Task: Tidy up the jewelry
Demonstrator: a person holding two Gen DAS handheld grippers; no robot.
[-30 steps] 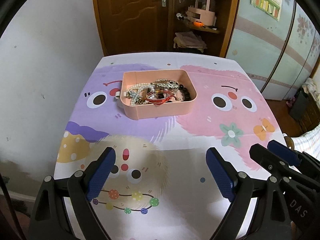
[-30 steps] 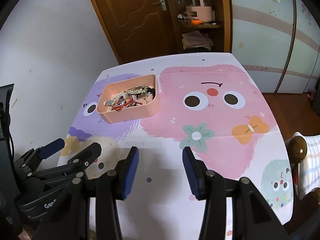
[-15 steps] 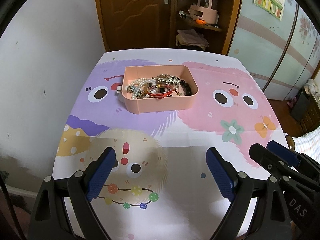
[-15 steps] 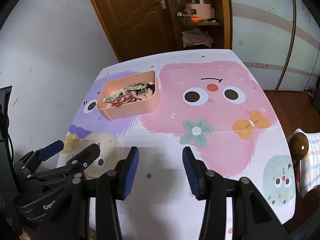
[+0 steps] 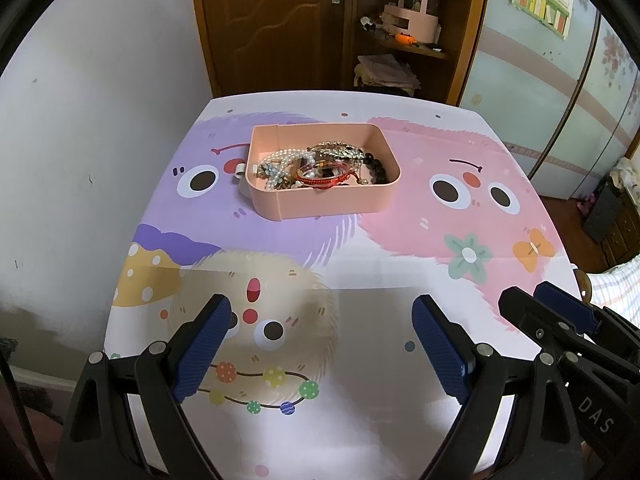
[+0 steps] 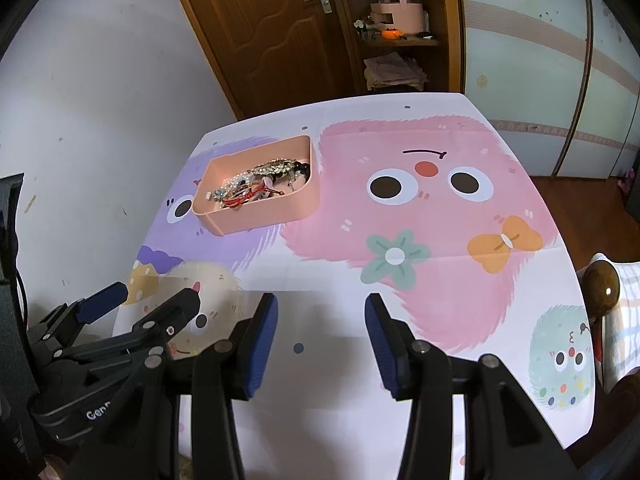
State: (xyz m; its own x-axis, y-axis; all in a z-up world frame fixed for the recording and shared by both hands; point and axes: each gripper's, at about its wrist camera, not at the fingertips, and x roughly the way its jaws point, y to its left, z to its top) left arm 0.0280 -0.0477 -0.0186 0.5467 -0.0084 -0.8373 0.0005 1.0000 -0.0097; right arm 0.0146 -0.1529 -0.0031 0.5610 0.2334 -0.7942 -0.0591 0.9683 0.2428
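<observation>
A shallow pink tray point(image 5: 320, 204) sits on a table well ahead of both grippers, a little left of centre from the left gripper point(image 5: 320, 352) and further ahead-left from the right gripper point(image 6: 320, 344). Inside it lies a tangled heap of jewelry point(image 5: 320, 164): a string of white pearls point(image 5: 286, 158) toward the tray's left side, a red bangle point(image 5: 323, 172) near the front wall, a gold filigree piece point(image 5: 336, 149) behind it, and dark round beads point(image 5: 376, 166) along the right side. The pieces overlap and touch one another; how many there are cannot be told. A small white tab point(image 5: 239, 170) sticks out from the tray's left wall.

The left gripper hovers above the near end of the table with its blue-padded fingers point(image 5: 204, 346) spread wide apart and nothing between them. The right gripper hangs just beside it, to its right, with its own blue pads point(image 6: 262, 346) also apart, though less widely, and holding nothing.

The table is covered by a cartoon cloth point(image 6: 420, 280) printed with furry purple, pink and cream monster faces. Beyond the far edge of the table stand a brown wooden door point(image 5: 272, 28) and an open shelf unit holding a pink organizer point(image 5: 408, 26) and folded cloth point(image 5: 386, 72).
</observation>
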